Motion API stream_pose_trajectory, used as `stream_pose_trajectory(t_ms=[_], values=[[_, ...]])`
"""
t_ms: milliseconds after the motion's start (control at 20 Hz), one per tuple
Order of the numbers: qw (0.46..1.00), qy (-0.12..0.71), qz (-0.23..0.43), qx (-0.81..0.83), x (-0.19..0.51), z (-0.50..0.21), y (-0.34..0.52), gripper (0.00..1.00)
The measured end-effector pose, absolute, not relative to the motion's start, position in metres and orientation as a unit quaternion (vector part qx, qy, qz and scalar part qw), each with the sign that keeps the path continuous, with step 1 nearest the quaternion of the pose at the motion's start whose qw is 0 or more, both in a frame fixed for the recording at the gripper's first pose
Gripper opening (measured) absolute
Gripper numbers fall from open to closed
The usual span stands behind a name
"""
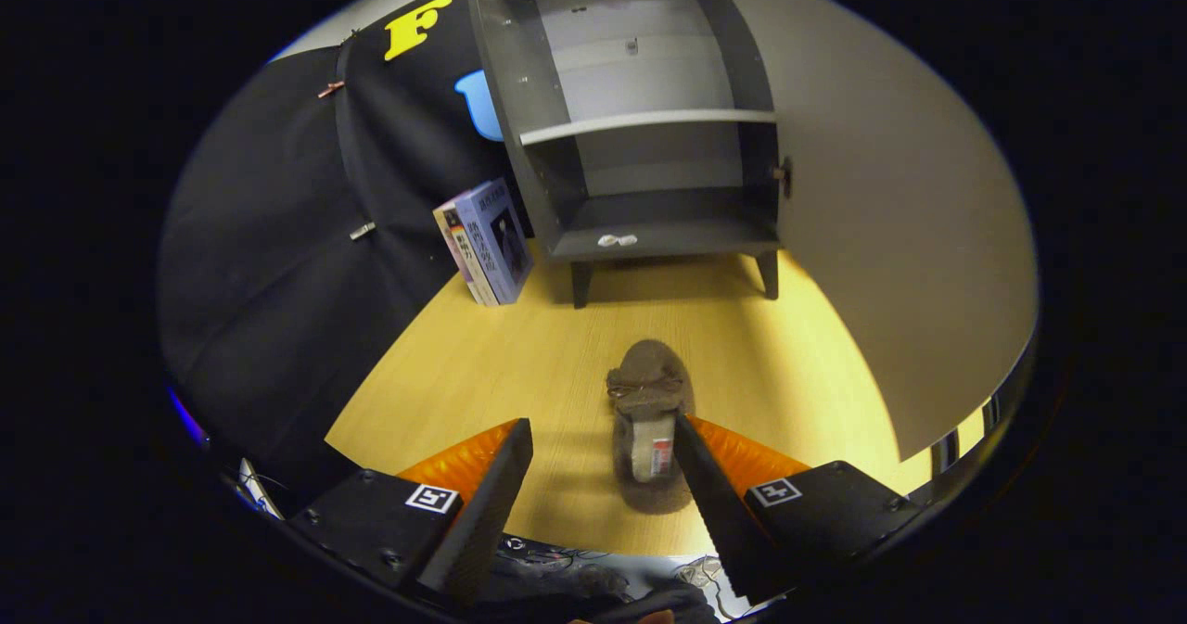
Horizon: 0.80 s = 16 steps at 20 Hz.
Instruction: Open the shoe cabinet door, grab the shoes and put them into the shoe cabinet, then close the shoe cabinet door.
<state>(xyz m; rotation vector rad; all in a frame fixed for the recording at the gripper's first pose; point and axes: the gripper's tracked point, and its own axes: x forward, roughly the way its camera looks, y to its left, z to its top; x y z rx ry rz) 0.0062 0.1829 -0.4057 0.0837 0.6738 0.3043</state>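
The shoe, a soft brown slipper with a small bow on its upper, is seen lying on the pale wood-grain table, its long axis running straight away from the gripper toward the shoe cabinet; its rounded toe is pointed at the cabinet and its open heel end, where a light insole is shown, is turned toward the gripper. The gripper is held with its fingers spread wide apart, nothing pinched; the heel end of the shoe is placed between them, close against the right finger. Beyond the shoe the dark grey cabinet is raised on short legs, and its flat door is swung fully open to the right, so one light shelf and a bottom board bearing a small white object are exposed. Just left of the cabinet, books are leaned upright near the black cloth wall.
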Motion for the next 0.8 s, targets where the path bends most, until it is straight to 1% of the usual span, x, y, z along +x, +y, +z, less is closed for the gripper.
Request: stream_pose_trajectory(t_ms=[300, 400, 500, 550, 750, 800], values=[[0.918, 0.372, 0.127, 0.048, 0.047, -0.481, 0.195, 0.98], [0.916, 0.380, 0.121, 0.053, 0.056, -0.499, 0.199, 0.95], [0.920, 0.372, 0.112, 0.041, 0.072, -0.515, 0.202, 0.84], [0.924, 0.367, 0.103, 0.036, 0.080, -0.519, 0.203, 0.75], [0.937, 0.343, 0.054, 0.025, 0.111, -0.533, 0.199, 0.53], [0.940, 0.338, 0.042, 0.017, 0.117, -0.534, 0.197, 0.50]])
